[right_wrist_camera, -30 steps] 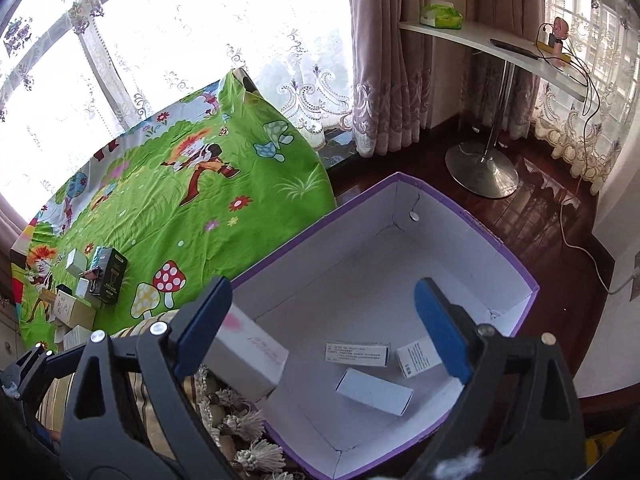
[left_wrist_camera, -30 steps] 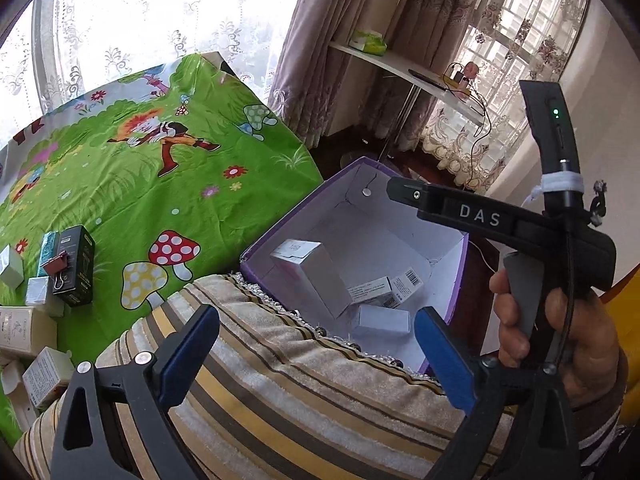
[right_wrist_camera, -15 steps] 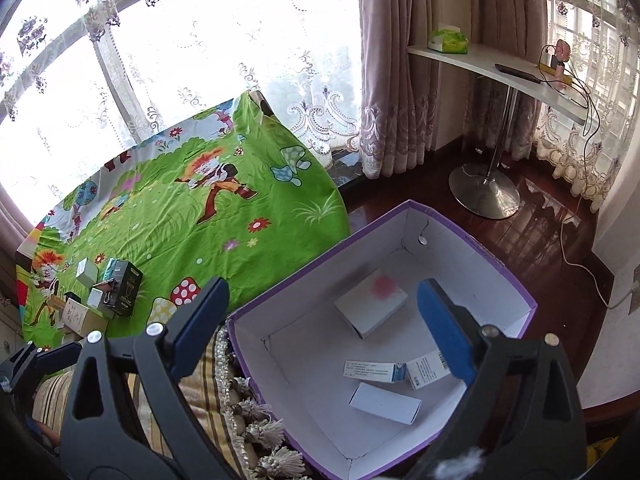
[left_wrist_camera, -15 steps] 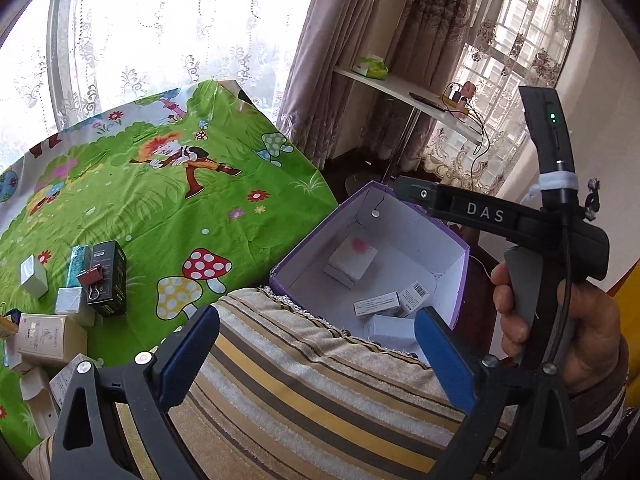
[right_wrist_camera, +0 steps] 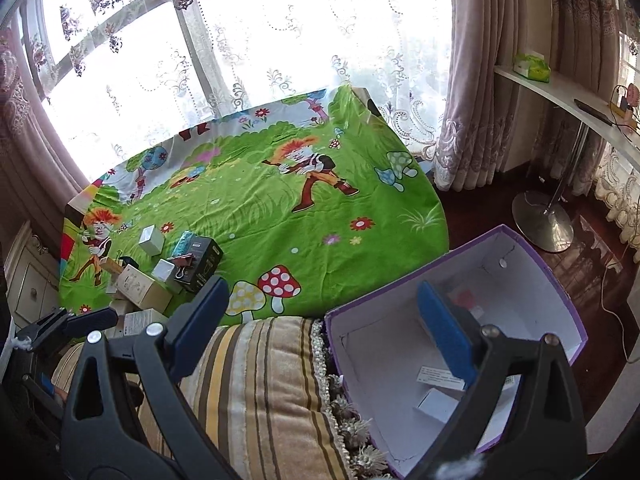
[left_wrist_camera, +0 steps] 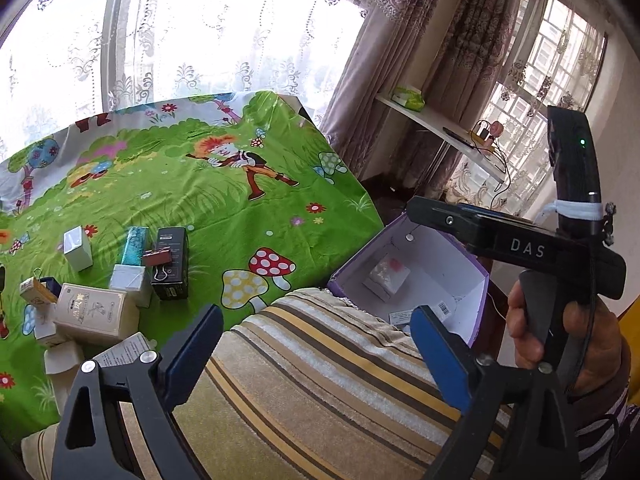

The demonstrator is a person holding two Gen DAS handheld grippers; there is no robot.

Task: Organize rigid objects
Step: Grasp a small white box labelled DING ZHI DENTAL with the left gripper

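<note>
My left gripper (left_wrist_camera: pixel 316 350) tilts down over the striped cushion (left_wrist_camera: pixel 320 392), jaws wide, closing slightly, nothing between them. My right gripper (right_wrist_camera: pixel 320 320) hangs gaping, empty. The white box (left_wrist_camera: pixel 386 276) lies inside the purple bin (left_wrist_camera: pixel 478 304).

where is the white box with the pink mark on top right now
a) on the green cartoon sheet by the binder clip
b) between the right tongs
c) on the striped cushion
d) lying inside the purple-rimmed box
d: the white box with the pink mark lies on the floor of the purple-rimmed box, clear of both tongs, with other small boxes near it.
</note>
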